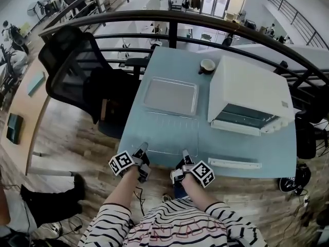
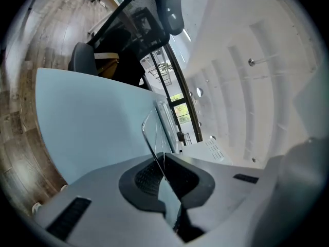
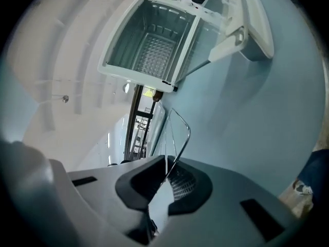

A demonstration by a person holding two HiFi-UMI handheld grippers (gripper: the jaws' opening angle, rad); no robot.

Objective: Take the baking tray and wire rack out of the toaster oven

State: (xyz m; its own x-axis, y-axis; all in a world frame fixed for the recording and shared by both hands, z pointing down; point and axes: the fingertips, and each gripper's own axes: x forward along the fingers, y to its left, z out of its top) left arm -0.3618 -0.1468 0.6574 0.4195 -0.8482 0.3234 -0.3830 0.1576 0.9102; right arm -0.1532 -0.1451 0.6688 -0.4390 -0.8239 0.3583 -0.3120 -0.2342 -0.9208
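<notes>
The wire rack [image 1: 172, 134] hangs low over the near part of the pale blue table [image 1: 247, 148], held by its near edge in both grippers. My left gripper [image 1: 142, 151] is shut on the rack's left corner; its wire [image 2: 152, 144] runs between the pads. My right gripper [image 1: 184, 155] is shut on the rack's right corner wire [image 3: 181, 147]. The baking tray [image 1: 170, 95] lies flat on the table beyond the rack. The white toaster oven [image 1: 252, 89] stands at the right with its door [image 1: 240, 126] open; its cavity [image 3: 149, 50] looks empty.
A cup [image 1: 207, 65] stands behind the oven's left corner. A white flat strip [image 1: 234, 163] lies near the table's front right edge. A black office chair [image 1: 77, 68] is at the table's left, and a dark railing [image 1: 175, 22] runs behind the table.
</notes>
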